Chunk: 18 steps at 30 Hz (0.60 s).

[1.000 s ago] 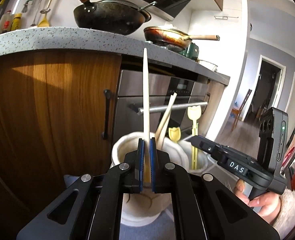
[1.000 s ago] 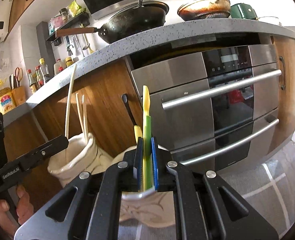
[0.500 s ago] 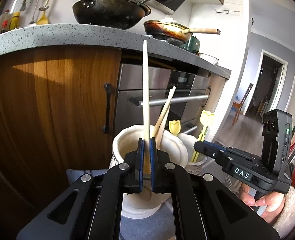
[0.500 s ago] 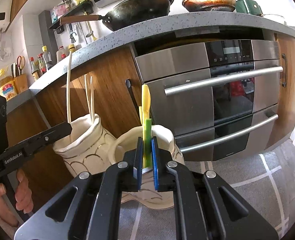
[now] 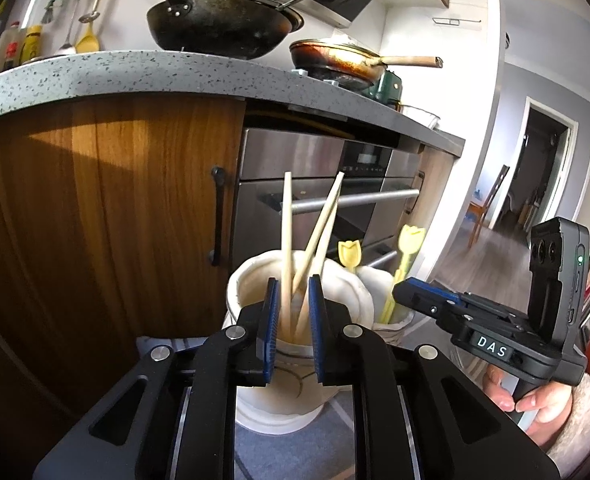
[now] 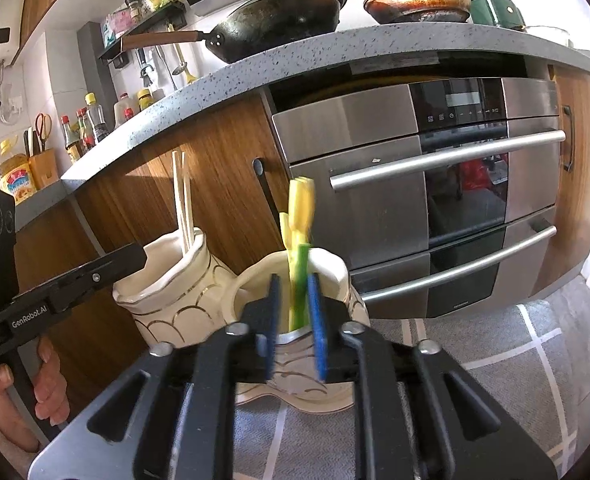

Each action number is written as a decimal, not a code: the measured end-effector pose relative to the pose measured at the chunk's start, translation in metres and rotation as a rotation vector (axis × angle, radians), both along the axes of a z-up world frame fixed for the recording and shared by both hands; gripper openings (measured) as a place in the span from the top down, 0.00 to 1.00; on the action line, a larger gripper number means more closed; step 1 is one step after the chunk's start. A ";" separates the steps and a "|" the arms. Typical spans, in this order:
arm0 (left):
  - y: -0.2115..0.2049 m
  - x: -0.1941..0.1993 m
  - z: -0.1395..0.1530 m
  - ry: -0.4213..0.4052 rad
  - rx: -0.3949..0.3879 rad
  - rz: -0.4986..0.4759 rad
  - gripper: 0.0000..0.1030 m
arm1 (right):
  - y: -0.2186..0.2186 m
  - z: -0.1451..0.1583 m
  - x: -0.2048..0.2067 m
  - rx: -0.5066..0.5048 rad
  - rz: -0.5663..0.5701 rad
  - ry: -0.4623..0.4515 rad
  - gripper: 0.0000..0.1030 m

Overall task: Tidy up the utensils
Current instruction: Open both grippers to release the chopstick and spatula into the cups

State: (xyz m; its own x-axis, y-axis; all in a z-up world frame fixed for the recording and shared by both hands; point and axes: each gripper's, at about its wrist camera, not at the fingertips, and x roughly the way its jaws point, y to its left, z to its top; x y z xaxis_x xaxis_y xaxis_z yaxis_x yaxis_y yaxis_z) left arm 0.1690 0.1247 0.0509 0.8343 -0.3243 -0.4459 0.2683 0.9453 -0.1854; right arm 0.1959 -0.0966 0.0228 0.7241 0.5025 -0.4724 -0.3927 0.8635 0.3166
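The three pale wooden chopsticks in the left cream ceramic vase and the yellow-and-green plastic tulip-topped utensils in the right cream vase look light, stiff and smooth, so the mid-shaft seems the best place to grip them. Each bundle stands between the blue pads of its tool, left tool and right tool. Both pairs of jaws are opening and no longer clamp anything; the vases stand on the grey floor mat.
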 end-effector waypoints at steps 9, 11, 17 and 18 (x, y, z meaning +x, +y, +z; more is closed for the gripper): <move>0.001 -0.014 0.013 -0.020 0.003 0.007 0.65 | -0.005 0.012 -0.018 -0.002 -0.015 -0.012 0.53; 0.001 -0.019 0.016 -0.017 -0.002 0.007 0.57 | -0.009 0.016 -0.027 -0.007 -0.022 -0.021 0.41; -0.013 -0.038 0.021 -0.023 0.063 0.011 0.29 | -0.026 0.023 -0.051 -0.014 -0.038 -0.024 0.17; -0.015 -0.040 0.021 -0.025 0.069 0.010 0.25 | -0.028 0.024 -0.054 -0.015 -0.038 -0.019 0.16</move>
State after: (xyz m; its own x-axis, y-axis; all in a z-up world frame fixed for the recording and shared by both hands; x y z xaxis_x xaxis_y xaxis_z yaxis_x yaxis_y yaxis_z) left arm 0.1287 0.1092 0.0721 0.8485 -0.2850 -0.4459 0.2627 0.9583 -0.1126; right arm 0.1421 -0.1245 0.0464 0.7516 0.4677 -0.4652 -0.3656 0.8823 0.2965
